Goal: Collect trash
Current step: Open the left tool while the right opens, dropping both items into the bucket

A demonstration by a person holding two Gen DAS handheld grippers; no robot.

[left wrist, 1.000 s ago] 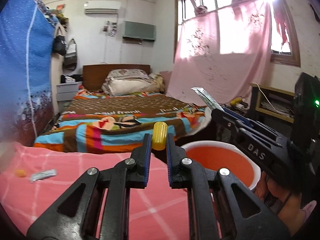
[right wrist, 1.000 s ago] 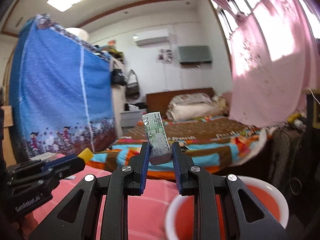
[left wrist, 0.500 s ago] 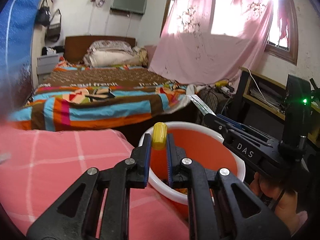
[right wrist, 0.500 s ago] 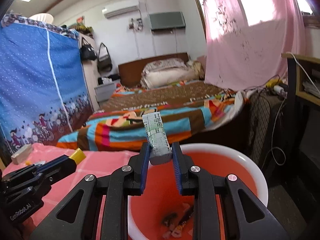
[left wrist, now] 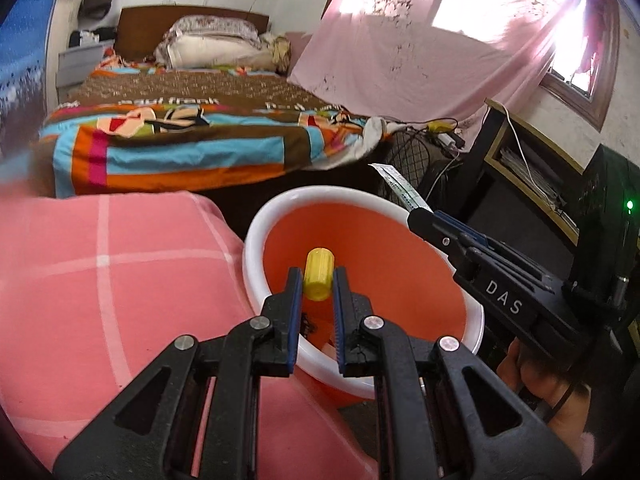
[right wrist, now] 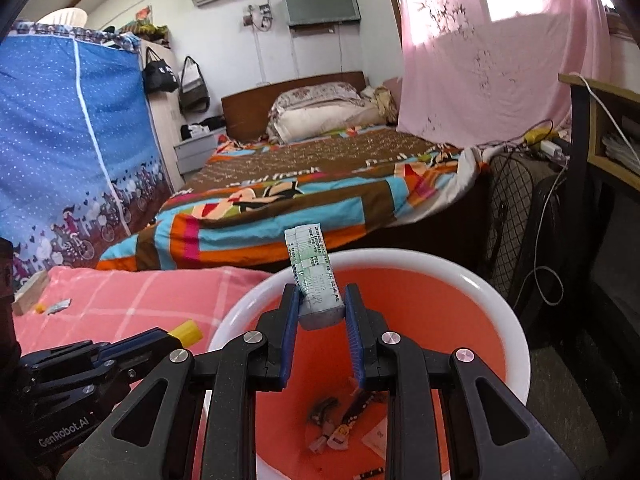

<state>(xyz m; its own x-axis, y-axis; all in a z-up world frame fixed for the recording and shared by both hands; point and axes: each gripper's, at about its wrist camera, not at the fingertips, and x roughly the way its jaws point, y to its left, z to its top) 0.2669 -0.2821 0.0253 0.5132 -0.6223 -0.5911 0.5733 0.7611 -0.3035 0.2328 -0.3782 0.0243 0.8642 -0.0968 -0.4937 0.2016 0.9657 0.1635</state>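
An orange bucket with a white rim [left wrist: 256, 256] [right wrist: 516, 340] stands beside the pink checked table. My left gripper [left wrist: 318, 280] is shut on a small yellow cap [left wrist: 319, 274] and hangs over the bucket's mouth. My right gripper [right wrist: 322, 300] is shut on a folded green-and-white printed wrapper [right wrist: 314, 270], also over the bucket. In the left wrist view the right gripper [left wrist: 414, 212] reaches in from the right with the wrapper [left wrist: 398, 188] sticking up. The yellow cap [right wrist: 186, 330] shows at the left gripper's tip in the right wrist view. Several scraps of trash [right wrist: 344, 424] lie on the bucket's bottom.
The pink checked tablecloth [left wrist: 100, 280] [right wrist: 132, 300] lies left of the bucket. A small wrapper [right wrist: 58, 306] and a wooden block [right wrist: 28, 292] rest at its far left. Beyond are a bed with a striped blanket [right wrist: 300, 192], a fan [right wrist: 516, 208], cables and a desk [left wrist: 532, 160].
Both grippers have swung right and downward, from over the pink table to over the bucket's mouth. Each still holds its item; the bucket's inside and its trash have come into view.
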